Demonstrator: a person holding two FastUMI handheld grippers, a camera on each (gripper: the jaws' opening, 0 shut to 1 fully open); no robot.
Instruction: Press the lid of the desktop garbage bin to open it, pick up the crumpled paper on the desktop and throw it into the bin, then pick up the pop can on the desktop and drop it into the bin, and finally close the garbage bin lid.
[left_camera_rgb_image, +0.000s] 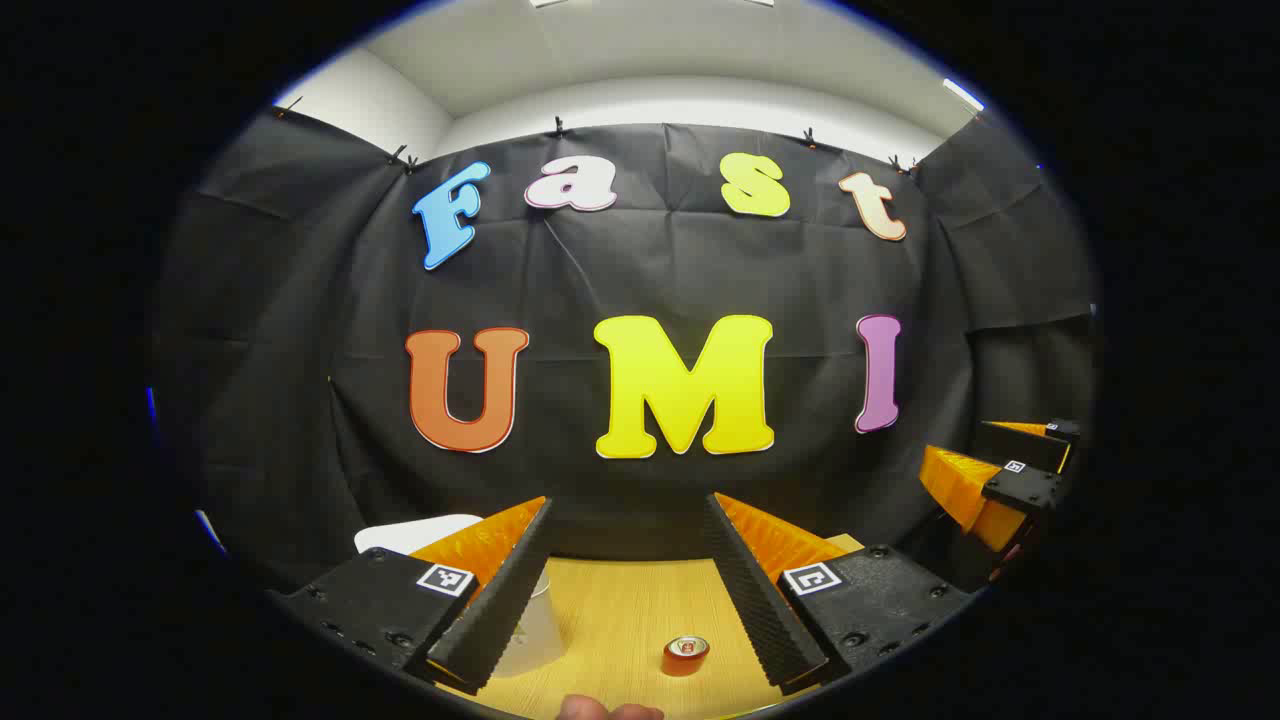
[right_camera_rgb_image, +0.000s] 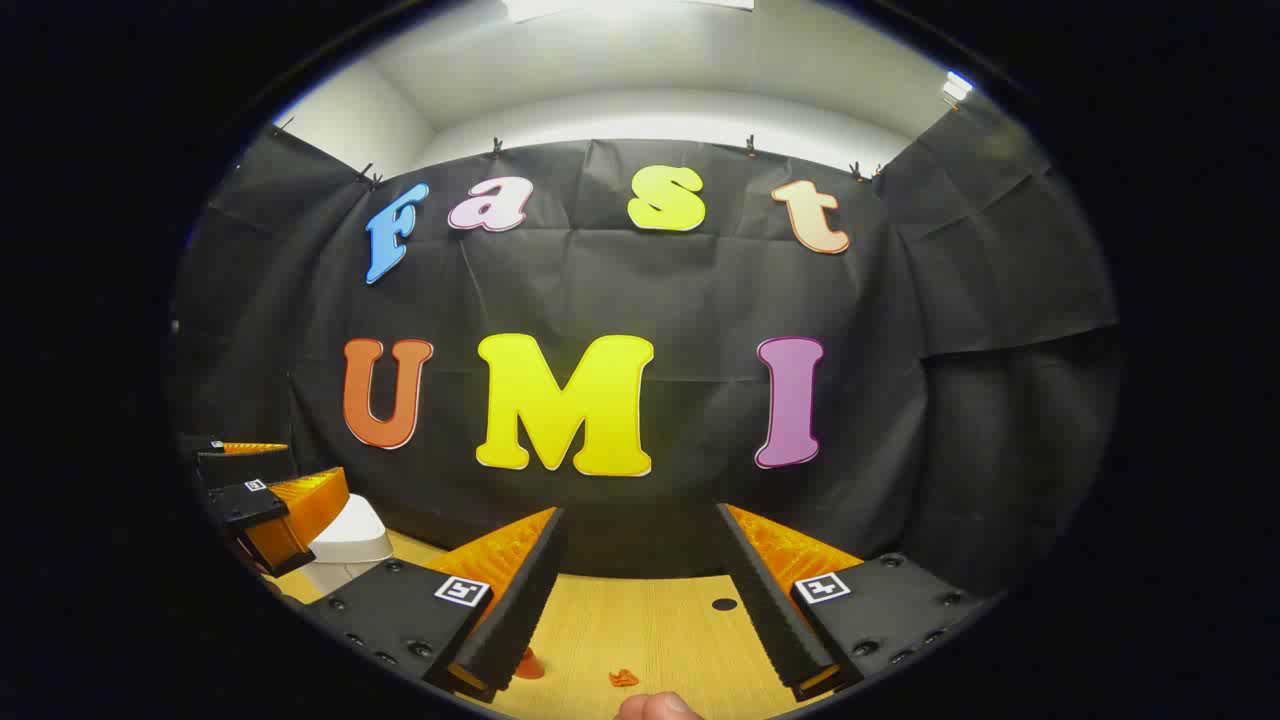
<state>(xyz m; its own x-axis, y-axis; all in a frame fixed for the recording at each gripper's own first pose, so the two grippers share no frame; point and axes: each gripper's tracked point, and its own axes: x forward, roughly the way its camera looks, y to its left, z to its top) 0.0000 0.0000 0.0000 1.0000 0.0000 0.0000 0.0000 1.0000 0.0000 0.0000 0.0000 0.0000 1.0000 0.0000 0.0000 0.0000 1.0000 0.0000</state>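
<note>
The left gripper (left_camera_rgb_image: 628, 585) is held above the wooden tabletop (left_camera_rgb_image: 620, 620) with its jaws spread wide and nothing between them. In the left gripper view the pop can (left_camera_rgb_image: 686, 655) stands upright on the tabletop in the gap between the jaws, closer to the right-hand jaw than to the left-hand one, with its top facing the camera. The white garbage bin (left_camera_rgb_image: 425, 532) sits behind the left-hand jaw, which covers most of it; its lid shows above and to the outside of that jaw, and part of its pale body shows just inside the jaw's inner edge. Whether the lid is pressed open or down cannot be told. A fingertip (left_camera_rgb_image: 610, 711) shows at the bottom edge, below the gap between the jaws.

The right gripper (right_camera_rgb_image: 640, 590) also hangs over the tabletop, jaws wide apart and empty. In the right gripper view the left gripper appears far off to the left of the jaws, in front of the garbage bin, whose white lid and body stand just beyond it. A small orange object (right_camera_rgb_image: 529, 664) lies beside the inner edge of the left-hand jaw, partly hidden by it, and a smaller orange scrap (right_camera_rgb_image: 623, 679) lies on the tabletop between the jaws; what either is cannot be told. A dark round hole (right_camera_rgb_image: 724, 604) marks the tabletop just inside the right-hand jaw.
</note>
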